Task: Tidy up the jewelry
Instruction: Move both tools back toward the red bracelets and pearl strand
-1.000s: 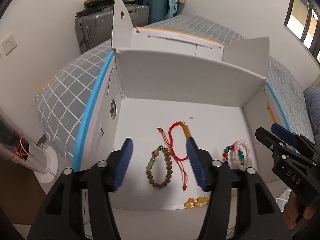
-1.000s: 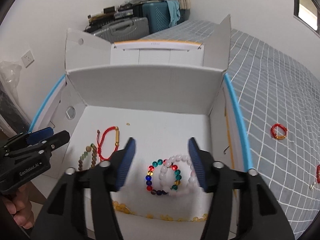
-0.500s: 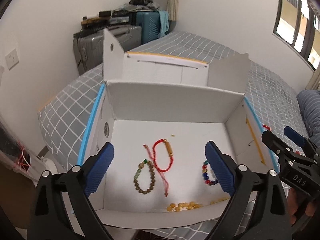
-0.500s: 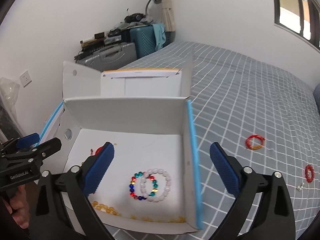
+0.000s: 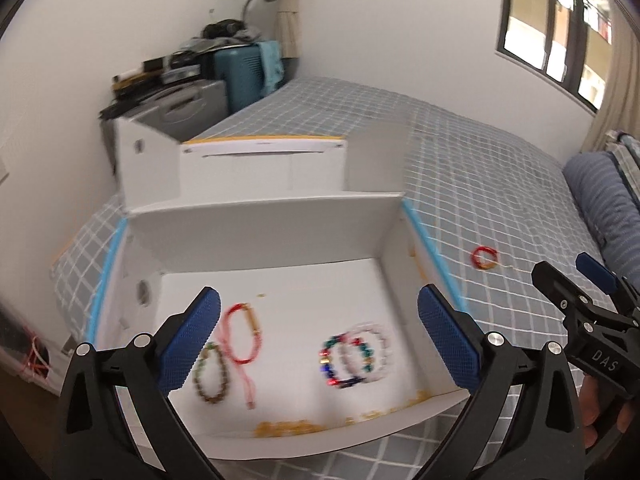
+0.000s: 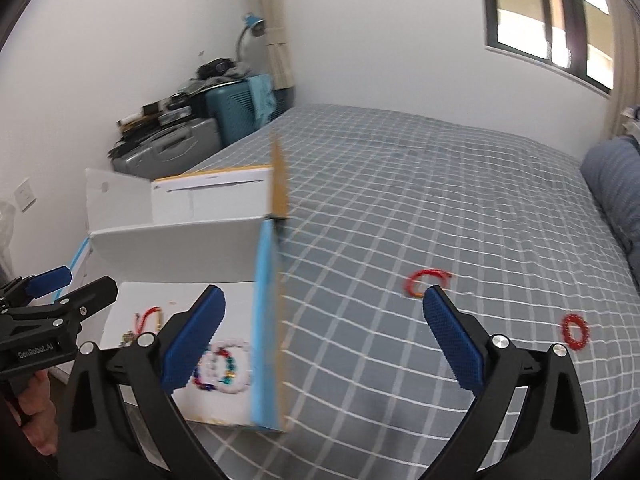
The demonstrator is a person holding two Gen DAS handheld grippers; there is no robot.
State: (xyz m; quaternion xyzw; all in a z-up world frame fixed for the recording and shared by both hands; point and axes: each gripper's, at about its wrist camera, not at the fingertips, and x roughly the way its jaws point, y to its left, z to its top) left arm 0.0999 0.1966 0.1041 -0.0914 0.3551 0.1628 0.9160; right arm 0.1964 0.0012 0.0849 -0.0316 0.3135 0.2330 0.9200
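Note:
An open white cardboard box (image 5: 260,220) (image 6: 172,248) sits on the bed. Inside lie a brown bead bracelet (image 5: 211,372), a red cord bracelet (image 5: 240,336), a multicolour bead bracelet (image 5: 340,364), a white-pink bead bracelet (image 5: 376,350) (image 6: 228,368) and yellow beads (image 5: 288,426). On the bedspread right of the box lie a red-and-gold bracelet (image 5: 485,258) (image 6: 426,280) and a red bead bracelet (image 6: 575,332). My left gripper (image 5: 318,344) is open and empty above the box's front. My right gripper (image 6: 324,344) is open and empty over the bed beside the box's right wall.
The grey checked bedspread (image 6: 440,200) stretches to the right. Suitcases with clutter (image 5: 208,80) stand at the back by the wall. Blue pillows (image 6: 616,188) lie at the far right. A window (image 5: 560,20) is on the right wall.
Both grippers opened wide and pulled back from the box. The right gripper swung right, so the loose bracelets on the bed came into view.

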